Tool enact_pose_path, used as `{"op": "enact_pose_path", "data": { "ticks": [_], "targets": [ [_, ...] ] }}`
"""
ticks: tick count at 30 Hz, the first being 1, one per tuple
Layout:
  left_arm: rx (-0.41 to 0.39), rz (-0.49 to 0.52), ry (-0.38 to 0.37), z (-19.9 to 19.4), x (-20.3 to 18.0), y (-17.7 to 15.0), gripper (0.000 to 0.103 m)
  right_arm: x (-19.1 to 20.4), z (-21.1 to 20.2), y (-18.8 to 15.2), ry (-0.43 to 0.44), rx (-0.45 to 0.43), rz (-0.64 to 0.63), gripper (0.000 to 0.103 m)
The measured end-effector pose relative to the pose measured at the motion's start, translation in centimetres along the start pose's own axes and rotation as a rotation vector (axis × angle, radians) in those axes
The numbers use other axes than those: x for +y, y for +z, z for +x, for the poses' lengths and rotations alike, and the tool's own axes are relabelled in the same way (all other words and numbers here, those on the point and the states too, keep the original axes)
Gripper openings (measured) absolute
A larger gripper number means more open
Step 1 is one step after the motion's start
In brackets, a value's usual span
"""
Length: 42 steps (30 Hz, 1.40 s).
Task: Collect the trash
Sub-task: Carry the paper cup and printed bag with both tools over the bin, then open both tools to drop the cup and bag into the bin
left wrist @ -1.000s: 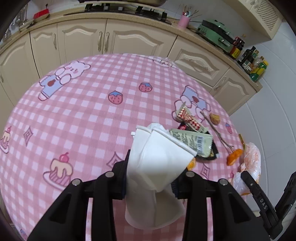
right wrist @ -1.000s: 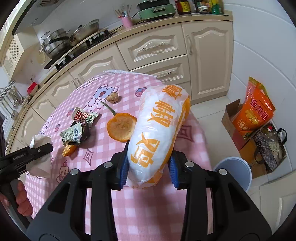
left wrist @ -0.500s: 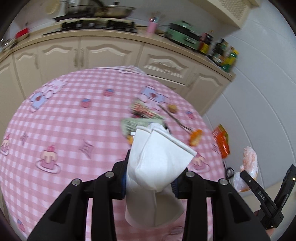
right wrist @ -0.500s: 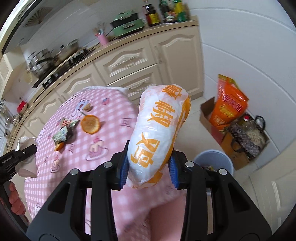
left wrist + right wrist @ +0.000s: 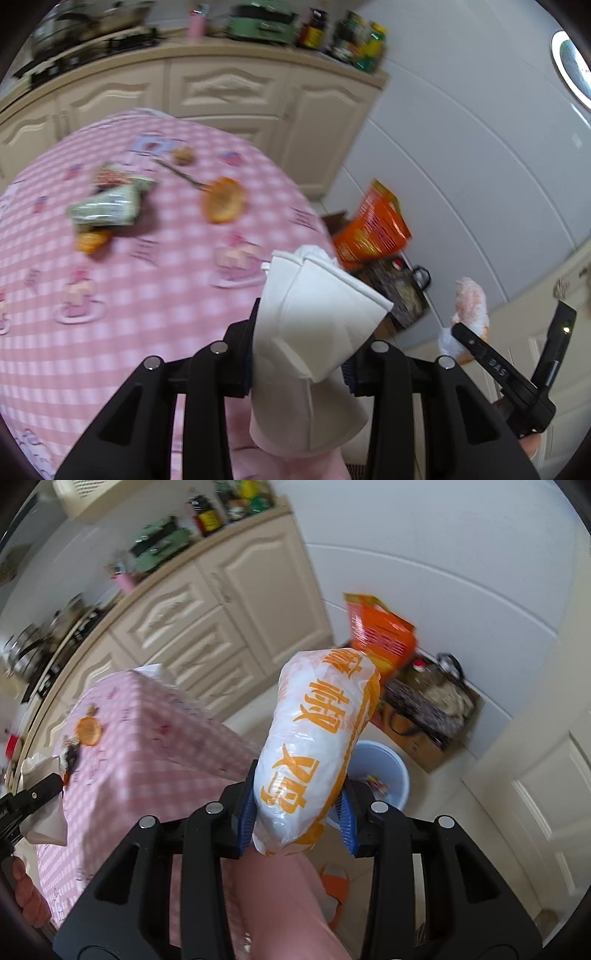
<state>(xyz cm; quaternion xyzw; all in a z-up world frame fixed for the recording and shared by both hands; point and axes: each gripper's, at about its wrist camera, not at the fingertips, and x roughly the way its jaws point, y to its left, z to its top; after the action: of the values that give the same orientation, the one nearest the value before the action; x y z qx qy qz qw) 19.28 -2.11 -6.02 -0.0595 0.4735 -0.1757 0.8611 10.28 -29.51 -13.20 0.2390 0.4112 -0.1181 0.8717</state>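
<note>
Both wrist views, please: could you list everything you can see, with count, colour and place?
paper cup: one, white, crumpled, in left gripper
plastic bag: one, white and orange, in right gripper
bin: one, pale blue, on floor
table: one, pink checked cloth
wrappers: a few, green, on table
orange peel: two pieces, on table
orange sack: one, by wall
hand: one, lower left of right view

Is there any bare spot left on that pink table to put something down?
Yes. The near part of the pink checked table, in front of the green wrapper and the round orange peel, is bare cloth. The far part around them is crowded with scraps.
</note>
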Motion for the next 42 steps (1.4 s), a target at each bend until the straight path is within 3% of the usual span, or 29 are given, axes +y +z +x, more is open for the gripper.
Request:
{"op": "enact_pose_path", "data": {
  "ticks": [6,13,17,19,22,26,35,36,39,42],
  "targets": [
    [0.076,0.093,-0.051,3.6,-5.9,-0.5,0.035,-4.3,2.3,0.1,-0.039,0.073,0.071,0.038],
    [0.190,0.141,-0.056,8.4,-9.6,-1.2,0.035,-5.7,6.1,1.5,-0.036,0.161,0.084,0.041],
    [0.240,0.142,-0.049,10.7,-10.7,-1.1,0.035,-5.5,8.0,3.7,0.020,0.169,0.092,0.062],
    [0.253,0.141,-0.035,11.7,-11.0,-1.1,0.035,-5.4,8.3,4.8,0.009,0.146,0.079,0.080],
    [0.276,0.133,-0.019,13.3,-11.4,-1.1,0.036,-5.8,8.8,5.5,0.004,0.134,0.074,0.081],
    [0.323,0.138,-0.018,15.6,-12.3,-1.6,0.035,-7.5,10.2,5.0,-0.009,0.185,0.103,0.081],
    [0.432,0.206,0.003,22.2,-16.2,-3.3,0.037,-14.3,10.3,2.5,-0.093,0.231,0.245,0.081],
    [0.445,0.216,0.015,22.9,-16.6,-3.5,0.038,-14.8,10.2,2.4,-0.100,0.233,0.252,0.081],
    [0.500,0.251,0.028,24.6,-17.6,-4.2,0.066,-16.1,9.8,2.1,-0.117,0.231,0.280,0.081],
    [0.529,0.232,0.033,25.2,-17.4,-4.7,0.068,-17.1,9.7,1.7,-0.098,0.241,0.316,0.081]
  ]
}}
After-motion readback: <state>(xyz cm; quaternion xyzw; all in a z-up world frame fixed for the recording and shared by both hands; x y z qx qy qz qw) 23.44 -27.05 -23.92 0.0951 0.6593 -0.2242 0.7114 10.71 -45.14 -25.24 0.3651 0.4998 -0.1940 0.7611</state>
